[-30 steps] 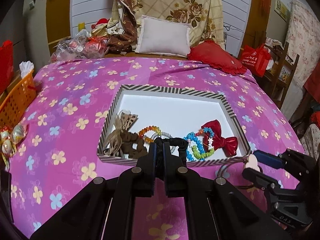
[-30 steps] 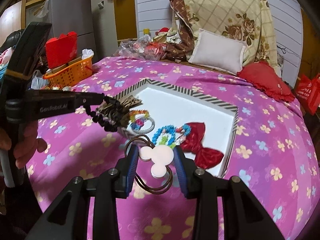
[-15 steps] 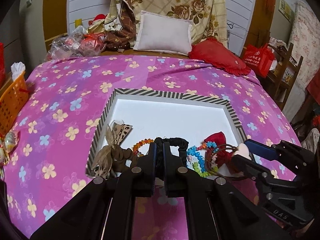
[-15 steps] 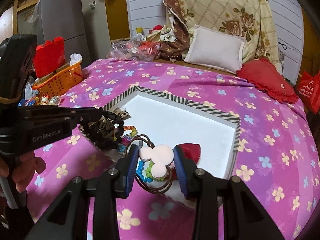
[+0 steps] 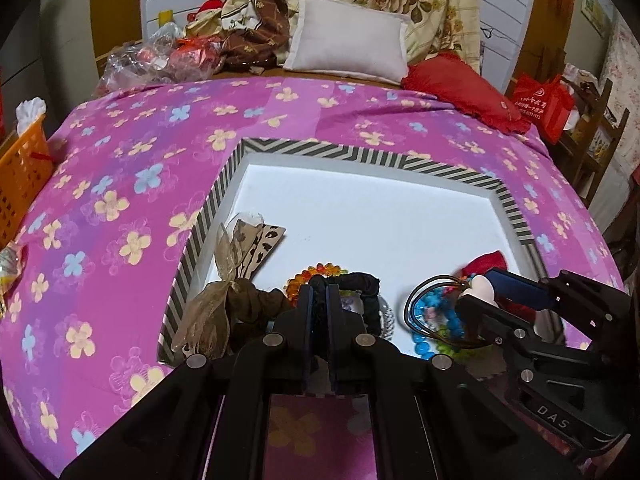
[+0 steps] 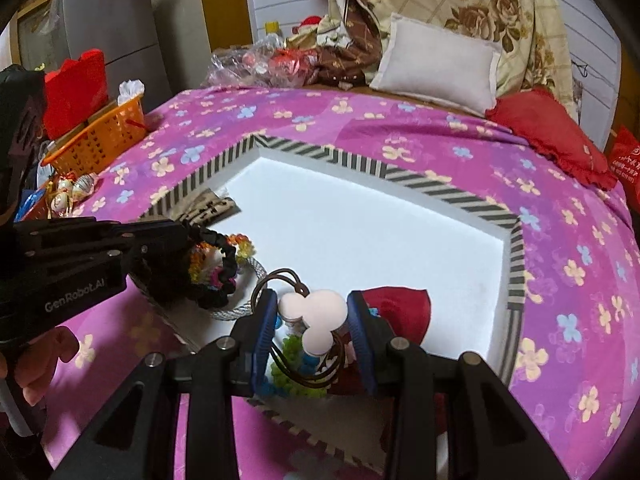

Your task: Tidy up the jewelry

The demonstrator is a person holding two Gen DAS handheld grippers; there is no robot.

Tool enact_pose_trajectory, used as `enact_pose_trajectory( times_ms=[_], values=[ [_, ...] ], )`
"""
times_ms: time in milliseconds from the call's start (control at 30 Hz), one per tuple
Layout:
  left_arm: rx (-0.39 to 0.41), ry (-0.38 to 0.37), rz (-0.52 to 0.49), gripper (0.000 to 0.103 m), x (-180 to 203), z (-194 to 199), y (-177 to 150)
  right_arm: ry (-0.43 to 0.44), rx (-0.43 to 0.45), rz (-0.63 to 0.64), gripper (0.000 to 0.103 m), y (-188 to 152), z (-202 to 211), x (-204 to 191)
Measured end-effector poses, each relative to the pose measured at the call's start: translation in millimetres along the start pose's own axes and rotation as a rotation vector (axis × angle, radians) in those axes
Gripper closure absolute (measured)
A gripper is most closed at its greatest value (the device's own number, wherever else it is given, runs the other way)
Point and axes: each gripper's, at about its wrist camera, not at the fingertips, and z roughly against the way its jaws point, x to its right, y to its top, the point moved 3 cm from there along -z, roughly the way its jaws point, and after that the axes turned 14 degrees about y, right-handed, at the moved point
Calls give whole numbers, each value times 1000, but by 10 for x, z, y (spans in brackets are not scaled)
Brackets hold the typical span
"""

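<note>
Two grippers loaded over the tray's near edge

Your left gripper (image 5: 319, 280) is clamped on the black scrunchie (image 5: 362, 286) above the striped tray (image 5: 360, 158)'s near left corner. Your right gripper (image 6: 312, 320) pinches the white mouse-head hair tie (image 6: 316, 314) over the blue beads (image 5: 420, 312) by the near edge, beside the red bow (image 6: 400, 300)

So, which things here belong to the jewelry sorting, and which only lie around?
Belong to the job:
- striped tray
- black scrunchie, in left gripper
- mouse-shaped hair tie, in right gripper
- orange bead bracelet
- red bow

Lying about:
- orange basket
- white pillow
- red cushion
</note>
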Motion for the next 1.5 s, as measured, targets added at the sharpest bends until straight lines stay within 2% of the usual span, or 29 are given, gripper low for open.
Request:
enact_pose_trajectory(
  times_ms=[500,533,633,667,733,767,1033,1100,1433,1500],
  values=[
    [-43,17,31,103,-54,-175,-96,0,-47,-40,66,-96,-195,93],
    [-49,14,39,101,-66,-178,-106,3,-45,-43,65,-103,-189,91],
    [-52,16,44,86,-91,-157,-123,10,-34,-54,63,-108,-138,76],
    [-51,21,41,81,-91,-149,-127,10,-27,-56,60,-107,-111,65],
    [-43,38,36,77,-104,-100,-139,11,-8,-59,53,-98,-39,40],
    [-40,45,36,76,-110,-81,-139,10,-2,-60,49,-95,-10,32],
    [40,81,37,76,-136,295,-234,-8,53,-46,37,-163,325,-191],
    [49,92,46,76,-155,367,-273,-18,65,-44,31,-206,407,-251],
    [86,124,66,76,-211,763,-471,-61,127,-83,26,-386,789,-363],
    [96,127,68,76,-207,844,-499,-78,145,-89,22,-417,878,-393]
  ],
)
